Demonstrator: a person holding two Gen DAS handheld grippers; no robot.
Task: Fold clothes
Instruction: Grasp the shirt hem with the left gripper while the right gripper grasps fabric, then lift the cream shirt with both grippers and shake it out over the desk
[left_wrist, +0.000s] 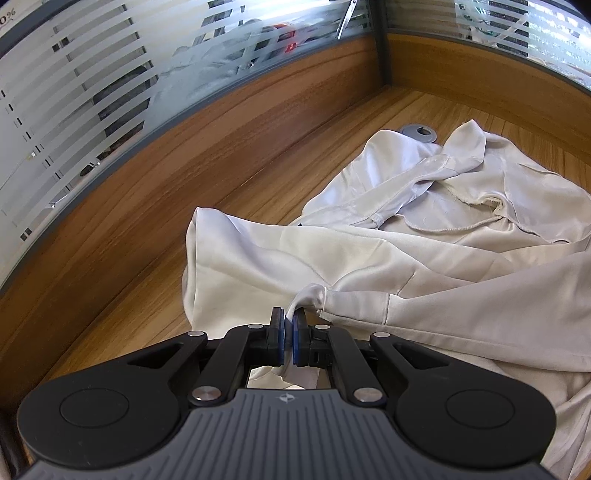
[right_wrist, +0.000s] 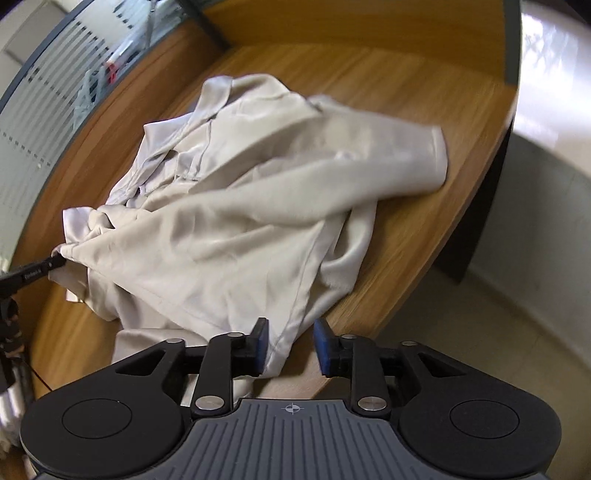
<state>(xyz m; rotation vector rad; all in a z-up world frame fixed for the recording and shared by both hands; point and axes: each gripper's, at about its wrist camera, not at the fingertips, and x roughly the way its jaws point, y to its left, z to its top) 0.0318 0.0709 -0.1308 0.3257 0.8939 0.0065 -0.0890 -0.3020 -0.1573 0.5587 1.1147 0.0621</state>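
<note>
Frosted striped glass and a wood-panelled partition (left_wrist: 221, 155) back the wooden desk (left_wrist: 140, 266), where a pale cream garment (left_wrist: 424, 266) lies crumpled across the middle, sleeves and hems tangled. At the left, the left gripper (left_wrist: 288, 334) has its jaws pressed together on a bunched bit of the cloth's edge, pulling a small peak up from the heap. Toward the right, the right gripper (right_wrist: 290, 345) hangs at the near desk edge with jaws spread, a hem of the garment lying between them but not yet pinched. By my reading, this is the spreading-out step, before any fold. Next, the right jaws need to close on that hem, then both sides draw apart to flatten the fabric.
</note>
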